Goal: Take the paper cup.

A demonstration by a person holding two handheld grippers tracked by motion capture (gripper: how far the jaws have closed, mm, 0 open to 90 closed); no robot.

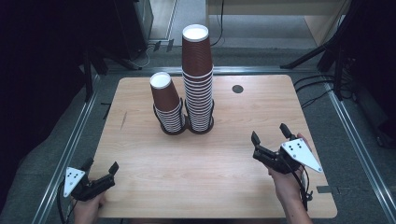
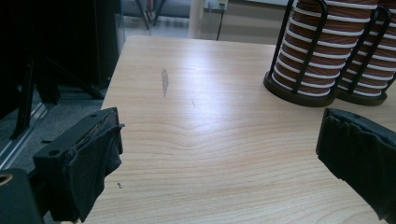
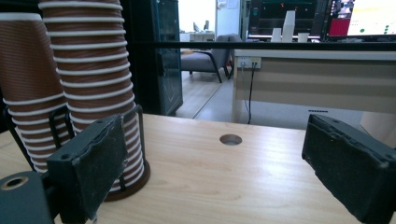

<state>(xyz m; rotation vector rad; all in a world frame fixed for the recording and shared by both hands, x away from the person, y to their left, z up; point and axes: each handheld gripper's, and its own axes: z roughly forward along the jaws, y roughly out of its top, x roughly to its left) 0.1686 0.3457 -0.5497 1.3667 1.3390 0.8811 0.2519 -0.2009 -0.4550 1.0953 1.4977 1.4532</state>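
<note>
- Stacks of brown ribbed paper cups (image 1: 189, 93) stand in black wire holders mid-worktop (image 1: 219, 177).
- Your left hand-held gripper (image 1: 99, 170) hovers near-left, jaws apart, empty.
- Your right hand-held gripper (image 1: 270, 134) hovers near-right, jaws apart.

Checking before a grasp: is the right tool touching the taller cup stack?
Apart. The high view shows bare table between the right tool and the taller cup stack.

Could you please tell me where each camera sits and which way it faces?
High view: above the near edge, looking down on the pale wooden table; forearms, left gripper, right gripper.
Left gripper view: low, toward two stacks of brown ribbed paper cups; open jaws.
Right gripper view: low, toward the stacks and a round table hole; open jaws.
All share the stacks.
</note>
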